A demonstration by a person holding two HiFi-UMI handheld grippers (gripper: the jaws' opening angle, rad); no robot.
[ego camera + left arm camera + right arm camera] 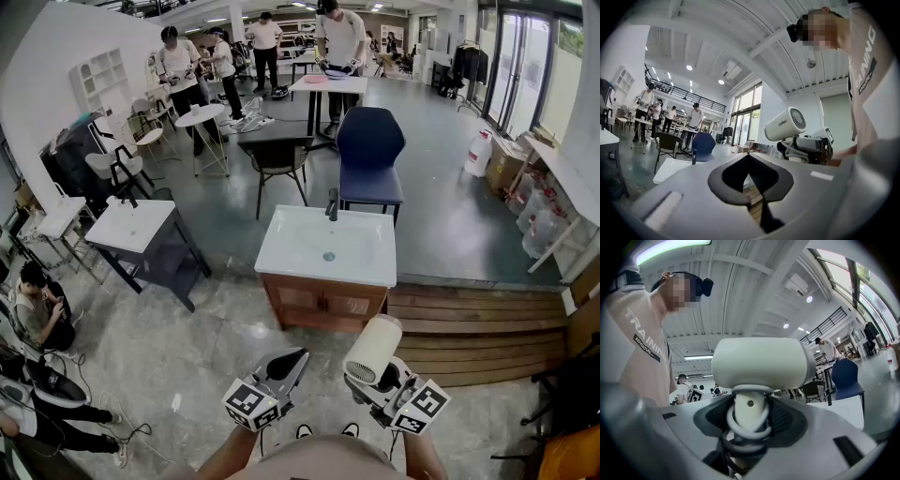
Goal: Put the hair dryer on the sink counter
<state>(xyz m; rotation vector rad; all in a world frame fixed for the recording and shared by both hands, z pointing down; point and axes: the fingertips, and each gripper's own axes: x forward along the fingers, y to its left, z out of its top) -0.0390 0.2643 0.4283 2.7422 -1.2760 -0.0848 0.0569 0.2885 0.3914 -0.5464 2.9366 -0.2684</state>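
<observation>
A white hair dryer [373,349] is held up in front of me, its barrel pointing up and away. My right gripper [379,379] is shut on its handle, which has the cord wound round it [749,427]. In the right gripper view the dryer's barrel [759,362] fills the middle, above the jaws. The white sink counter [281,246] on a wooden cabinet stands ahead of both grippers, with a black faucet [332,203] at its back. My left gripper [292,358] is shut and holds nothing. Its own view shows the dryer [785,124] to the right.
A blue chair [369,150] stands behind the sink. A second white basin on a dark stand [131,225] is to the left. Wooden steps [469,328] lie to the right. A person [37,309] sits at the far left; others stand at tables far back.
</observation>
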